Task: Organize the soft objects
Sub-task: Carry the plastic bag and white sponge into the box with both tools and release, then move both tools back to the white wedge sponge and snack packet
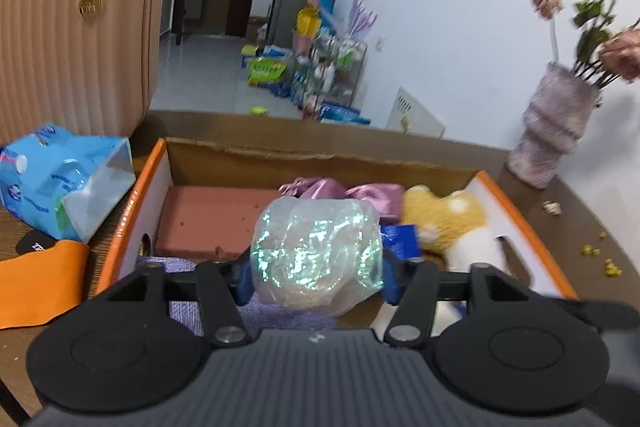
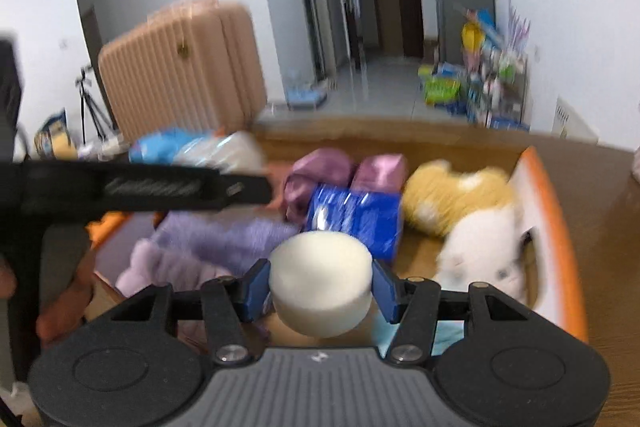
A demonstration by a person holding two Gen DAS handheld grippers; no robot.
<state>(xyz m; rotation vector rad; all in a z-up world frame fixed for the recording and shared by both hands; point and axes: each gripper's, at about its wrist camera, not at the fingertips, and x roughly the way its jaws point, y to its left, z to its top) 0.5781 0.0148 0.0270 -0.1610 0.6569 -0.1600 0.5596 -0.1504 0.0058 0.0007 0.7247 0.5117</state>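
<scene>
Left wrist view: left gripper (image 1: 318, 267) has its blue fingers (image 1: 390, 277) clamped on an iridescent cellophane bundle (image 1: 316, 251), lower centre, over the orange-rimmed cardboard box (image 1: 160, 163). Right wrist view: right gripper (image 2: 320, 289) is clamped on a white foam puck (image 2: 320, 279) above the purple knit (image 2: 224, 239) and blue pack (image 2: 356, 219). Risks: crinkly film may slip from a light pinch; the puck, if released here, could roll onto the plush dog (image 2: 480, 251) or over the rim. Both grippers pitch downward, side by side; crowding could clash them. Motion blur obscures the exact contact.
</scene>
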